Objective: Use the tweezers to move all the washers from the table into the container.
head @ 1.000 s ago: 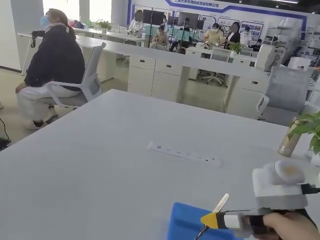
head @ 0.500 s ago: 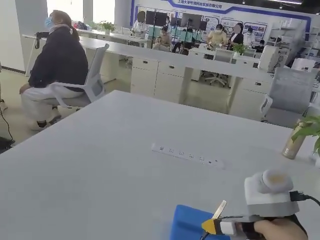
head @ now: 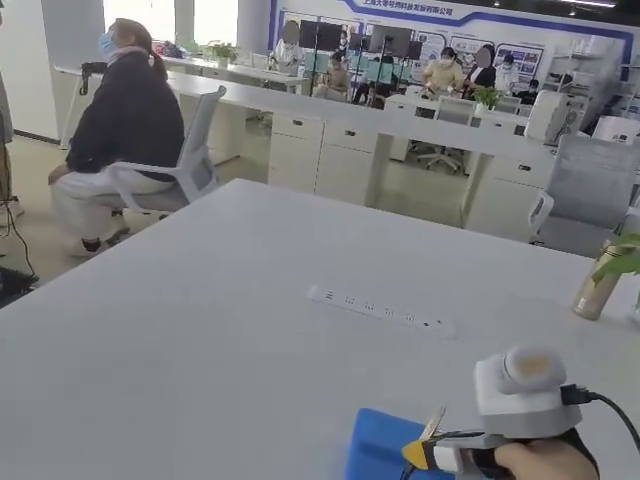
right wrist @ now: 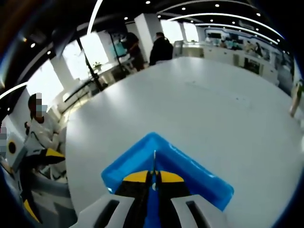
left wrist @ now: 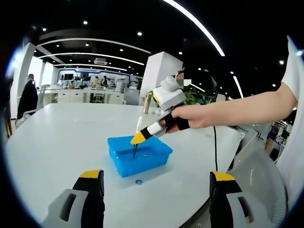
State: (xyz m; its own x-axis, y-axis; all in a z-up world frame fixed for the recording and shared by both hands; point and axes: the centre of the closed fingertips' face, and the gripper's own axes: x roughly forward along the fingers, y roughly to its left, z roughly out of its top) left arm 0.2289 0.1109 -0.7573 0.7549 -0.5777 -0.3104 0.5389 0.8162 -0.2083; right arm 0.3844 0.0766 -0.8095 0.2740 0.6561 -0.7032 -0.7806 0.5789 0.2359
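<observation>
In the left gripper view, the left gripper point(left wrist: 156, 175) rises from the bottom edge with its two yellow-tipped jaws wide apart and nothing between them. Past them lies the grey table point(left wrist: 57, 137). Near the middle sits the blue container point(left wrist: 142, 164), and just in front of its near wall one washer point(left wrist: 138, 181) lies on the table, apart from the container. From the right a bare arm reaches in with the right gripper point(left wrist: 138, 137). It is clenched on the tweezers point(left wrist: 135, 152), whose dark tips point down into the container. Whether the tips pinch a washer is too small to tell.

The head view adds the far side of the table. At left a person point(head: 115, 120) sits in a chair point(head: 185, 170) with their back turned, a white power strip point(head: 380, 310) lies mid-table, and a bottle point(head: 598, 290) stands at the right edge. A corner of the container point(head: 380, 450) and the right gripper point(head: 415, 455) sit at the bottom of that view, cut by the frame.

The right gripper view looks straight along the right gripper point(right wrist: 153, 176). Its jaws are pressed together on the thin tweezers point(right wrist: 154, 161), whose tips hang over the container's point(right wrist: 128, 159) corner. The container's inside is blurred, so any washers in it cannot be made out.
</observation>
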